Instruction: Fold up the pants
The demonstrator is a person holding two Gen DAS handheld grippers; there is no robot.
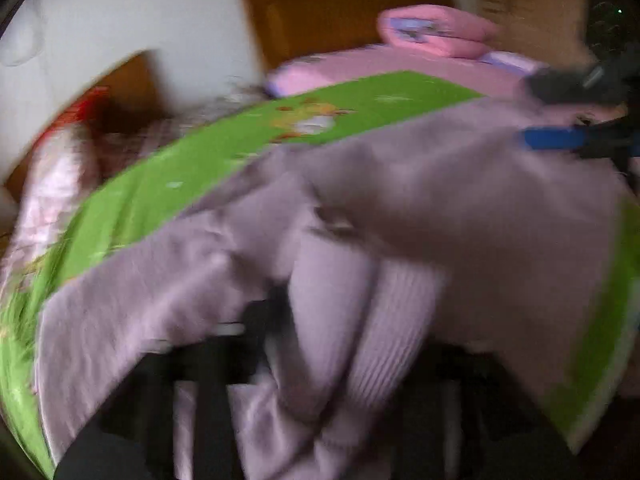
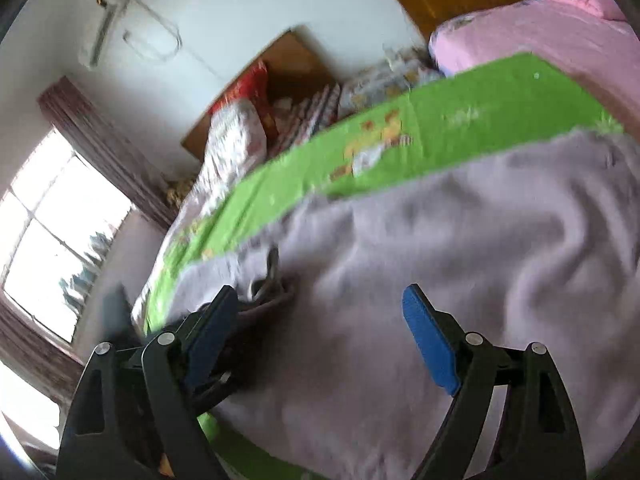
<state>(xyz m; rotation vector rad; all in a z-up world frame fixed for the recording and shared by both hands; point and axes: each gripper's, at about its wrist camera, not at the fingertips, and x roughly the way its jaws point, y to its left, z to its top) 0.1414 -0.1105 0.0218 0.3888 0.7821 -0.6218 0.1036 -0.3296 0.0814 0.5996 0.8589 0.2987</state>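
The lilac pants (image 2: 420,240) lie spread over a green mat (image 2: 480,96) on the bed. In the right wrist view my right gripper (image 2: 320,290) is open wide just above the cloth, blue pads (image 2: 428,340) apart, nothing pinched. A bunched fold with a cord (image 2: 266,280) sits by its left finger. The left wrist view is blurred. There the pants (image 1: 480,208) fill the middle, and a ribbed fold (image 1: 384,320) lies between the dark fingers of my left gripper (image 1: 344,332), which stand apart. My right gripper (image 1: 556,112) shows at the upper right, over the pants' far edge.
A pink sheet (image 2: 560,32) and a folded pink quilt (image 1: 436,28) lie beyond the mat, before a wooden headboard (image 1: 328,12). A patterned quilt (image 2: 232,148) is piled at the left. A window (image 2: 60,240) and white wall are further left.
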